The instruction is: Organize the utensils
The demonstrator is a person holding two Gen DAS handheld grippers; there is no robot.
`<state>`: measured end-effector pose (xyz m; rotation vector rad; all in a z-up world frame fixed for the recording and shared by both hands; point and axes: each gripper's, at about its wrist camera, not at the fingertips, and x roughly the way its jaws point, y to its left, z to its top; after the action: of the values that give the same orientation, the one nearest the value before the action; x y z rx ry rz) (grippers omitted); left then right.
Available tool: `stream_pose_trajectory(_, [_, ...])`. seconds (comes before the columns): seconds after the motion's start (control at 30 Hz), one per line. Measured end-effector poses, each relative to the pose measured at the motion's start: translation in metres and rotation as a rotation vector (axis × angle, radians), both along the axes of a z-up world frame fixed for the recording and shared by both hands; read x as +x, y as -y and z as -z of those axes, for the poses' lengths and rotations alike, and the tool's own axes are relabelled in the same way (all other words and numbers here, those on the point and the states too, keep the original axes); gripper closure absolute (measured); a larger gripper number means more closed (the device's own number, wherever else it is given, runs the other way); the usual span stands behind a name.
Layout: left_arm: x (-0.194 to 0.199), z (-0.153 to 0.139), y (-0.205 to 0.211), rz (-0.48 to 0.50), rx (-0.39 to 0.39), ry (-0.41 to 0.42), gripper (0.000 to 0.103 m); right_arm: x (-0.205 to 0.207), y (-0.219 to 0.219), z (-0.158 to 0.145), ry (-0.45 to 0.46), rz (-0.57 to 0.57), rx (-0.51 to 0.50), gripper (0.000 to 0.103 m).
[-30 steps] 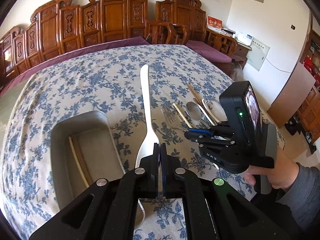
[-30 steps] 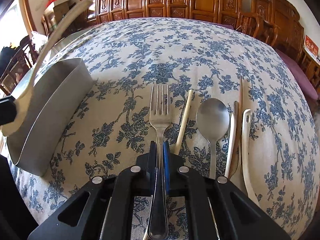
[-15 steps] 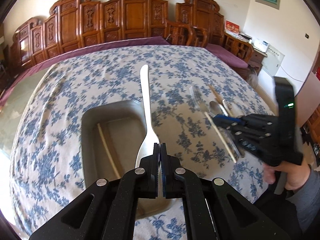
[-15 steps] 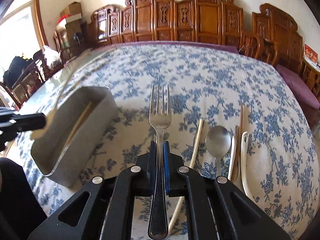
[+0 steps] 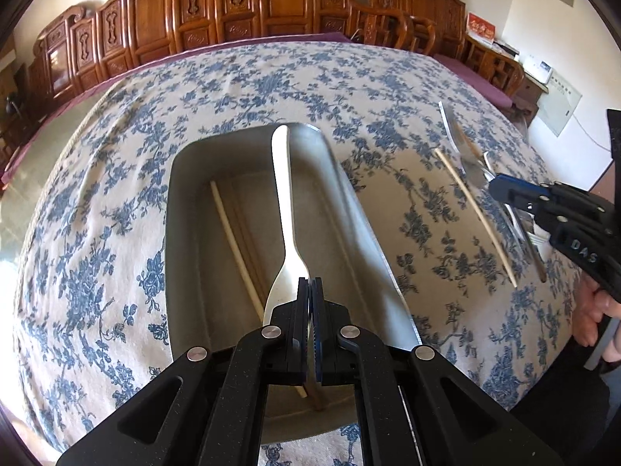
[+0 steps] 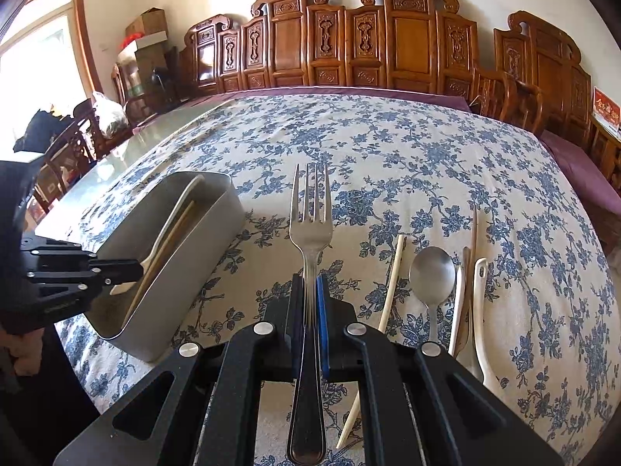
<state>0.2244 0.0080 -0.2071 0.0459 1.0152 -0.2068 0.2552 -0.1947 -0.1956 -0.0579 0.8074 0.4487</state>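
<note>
Our left tongs (image 5: 309,291) clamp a white spoon (image 5: 285,209) above the tray (image 5: 361,209) for dropping; right tongs (image 6: 309,291) clamp a fork (image 6: 310,213).

This is a dining room in a home. A large table with a blue-flowered white tablecloth (image 6: 407,155) stands among carved reddish-brown wooden chairs (image 6: 407,50) set along the cream wall. Brown cardboard boxes (image 6: 147,23) are stacked in a corner beside a bright wood-framed window (image 6: 42,62).
</note>
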Motion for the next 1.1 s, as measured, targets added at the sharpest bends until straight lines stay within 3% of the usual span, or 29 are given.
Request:
stream_pose_trajectory(0.33, [0.002,0.0,0.0,-0.006,0.002,-0.009,0.101,-0.003,-0.001,0.002,-0.01,0.003,-0.006,0.095])
stream_pose_trajectory(0.53, [-0.001,-0.019,-0.007,-0.016,-0.006,0.052,0.1,-0.006,-0.009,-0.003,-0.025,0.015,0.016,0.094])
stream_pose_trajectory(1.1, [-0.004,-0.053,-0.056,-0.104,-0.034,0.169,0.1,-0.002,-0.09,-0.033,-0.036,-0.086,0.094,0.094])
